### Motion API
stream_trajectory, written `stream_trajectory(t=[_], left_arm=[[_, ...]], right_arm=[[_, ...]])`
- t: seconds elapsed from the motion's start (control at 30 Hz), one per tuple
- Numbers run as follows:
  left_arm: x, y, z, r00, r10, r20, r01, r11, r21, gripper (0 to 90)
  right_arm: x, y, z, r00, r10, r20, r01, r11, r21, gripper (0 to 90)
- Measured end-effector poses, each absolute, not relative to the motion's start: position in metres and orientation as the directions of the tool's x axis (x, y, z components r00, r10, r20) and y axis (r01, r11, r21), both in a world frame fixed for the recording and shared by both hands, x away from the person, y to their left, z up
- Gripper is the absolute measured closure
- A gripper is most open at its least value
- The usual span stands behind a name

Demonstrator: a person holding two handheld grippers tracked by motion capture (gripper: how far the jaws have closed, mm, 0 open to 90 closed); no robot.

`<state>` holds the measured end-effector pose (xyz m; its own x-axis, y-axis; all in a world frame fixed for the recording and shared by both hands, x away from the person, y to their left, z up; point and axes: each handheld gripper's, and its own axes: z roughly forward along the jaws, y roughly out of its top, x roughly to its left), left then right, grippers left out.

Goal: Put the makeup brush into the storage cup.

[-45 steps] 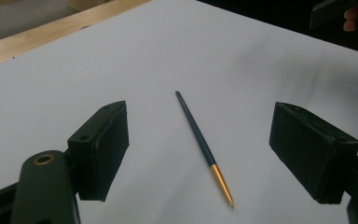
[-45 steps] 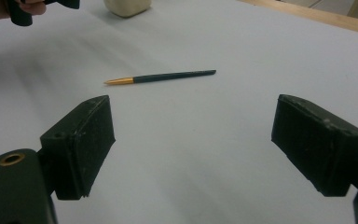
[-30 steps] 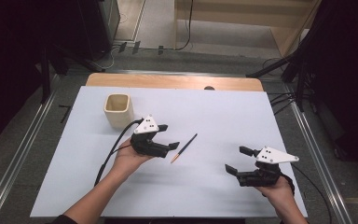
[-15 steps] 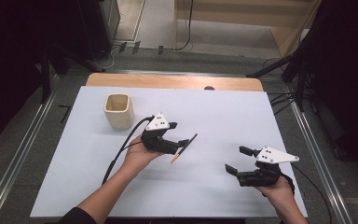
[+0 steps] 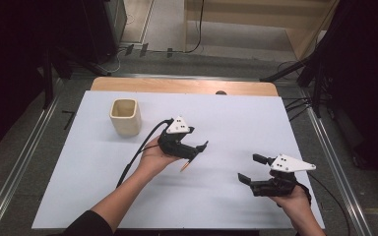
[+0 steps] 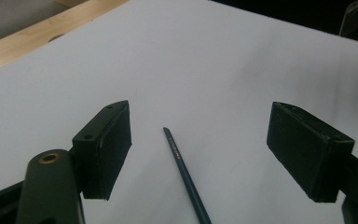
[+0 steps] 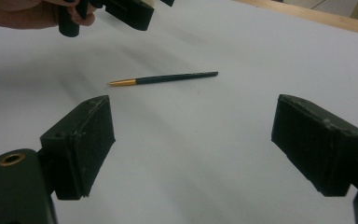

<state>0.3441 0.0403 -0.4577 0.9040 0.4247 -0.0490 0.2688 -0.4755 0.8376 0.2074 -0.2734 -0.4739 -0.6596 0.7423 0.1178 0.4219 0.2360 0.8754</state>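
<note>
Here, writing: none readable on any thing.
Pencil [image 6: 182,169]: thin, dark green, gold-coloured band at one end; flat on the white sheet, near middle of table, between and below jaws of left gripper, not touched.
Left gripper [image 5: 193,152]: black, matte, blocky pads; jaws wide apart over the pencil.
Right gripper [image 5: 252,168]: near right, jaws apart, holding nothing, well apart from pencil.
Cup [image 5: 125,116]: beige, squarish with rounded corners, far left.
Table [image 5: 256,118]: smooth white sheet, wooden far edge.

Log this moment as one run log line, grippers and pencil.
left gripper: open, over pencil, jaws either side, not touching | right gripper: open, holds nothing, apart | pencil: flat on white table | cup: upright, far left
</note>
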Motion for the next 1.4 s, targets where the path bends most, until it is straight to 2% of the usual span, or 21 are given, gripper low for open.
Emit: stream_trajectory(t=[0.2, 0.23, 0.57, 1.4], left_arm=[[0.347, 0.039, -0.453, 0.901, 0.431, -0.048, 0.297, -0.534, 0.792, 22.6], [0.350, 0.039, -0.452, 0.896, 0.439, -0.065, 0.330, -0.561, 0.759, 22.6], [0.357, 0.034, -0.447, 0.893, 0.437, -0.104, 0.403, -0.675, 0.618, 22.7], [0.369, 0.013, -0.430, 0.868, 0.479, -0.128, 0.492, -0.798, 0.349, 24.7]], right_arm=[[0.207, -0.273, -0.474, -0.660, 0.741, 0.119, 0.423, 0.237, 0.875, 13.8], [0.208, -0.273, -0.474, -0.661, 0.741, 0.120, 0.425, 0.238, 0.873, 13.8], [0.208, -0.273, -0.475, -0.659, 0.742, 0.123, 0.434, 0.241, 0.868, 13.8], [0.209, -0.272, -0.477, -0.656, 0.744, 0.128, 0.452, 0.251, 0.856, 13.8]])
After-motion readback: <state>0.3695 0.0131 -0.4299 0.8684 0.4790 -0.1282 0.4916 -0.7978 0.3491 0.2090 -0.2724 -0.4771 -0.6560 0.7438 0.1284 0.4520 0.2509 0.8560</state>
